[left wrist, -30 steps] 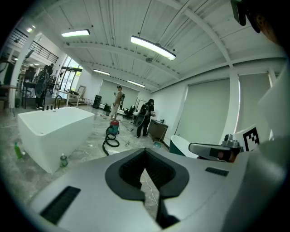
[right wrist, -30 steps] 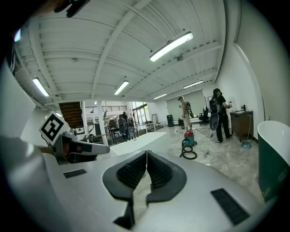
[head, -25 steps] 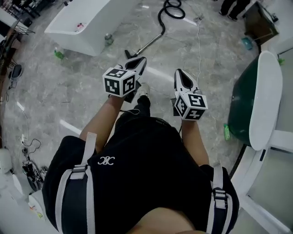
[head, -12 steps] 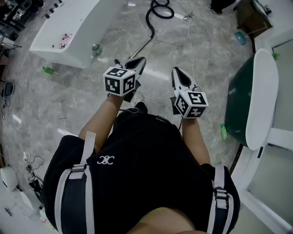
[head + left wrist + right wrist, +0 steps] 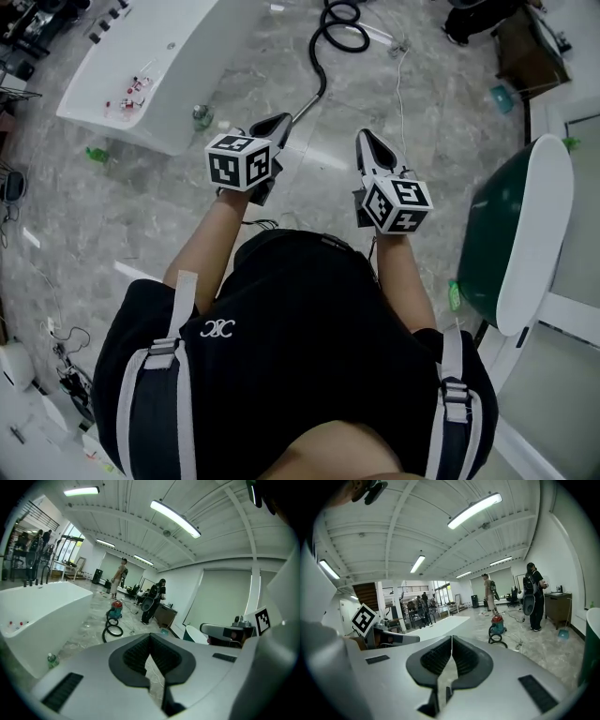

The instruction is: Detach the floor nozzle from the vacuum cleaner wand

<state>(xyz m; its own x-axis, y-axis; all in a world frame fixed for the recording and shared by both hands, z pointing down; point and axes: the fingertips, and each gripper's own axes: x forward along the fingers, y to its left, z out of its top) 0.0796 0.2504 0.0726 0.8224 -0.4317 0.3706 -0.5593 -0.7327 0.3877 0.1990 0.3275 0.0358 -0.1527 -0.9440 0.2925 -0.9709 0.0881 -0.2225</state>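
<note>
Walked closer over last second: wand (image 5: 309,101) now just past left gripper (image 5: 278,122) fingers, nozzle hidden under them. Left and right gripper (image 5: 365,139) fingers pressed together, empty. Still approaching; no grasp yet.

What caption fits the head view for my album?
Left gripper and right gripper, both shut and empty, held out toward the vacuum wand and hose.
</note>
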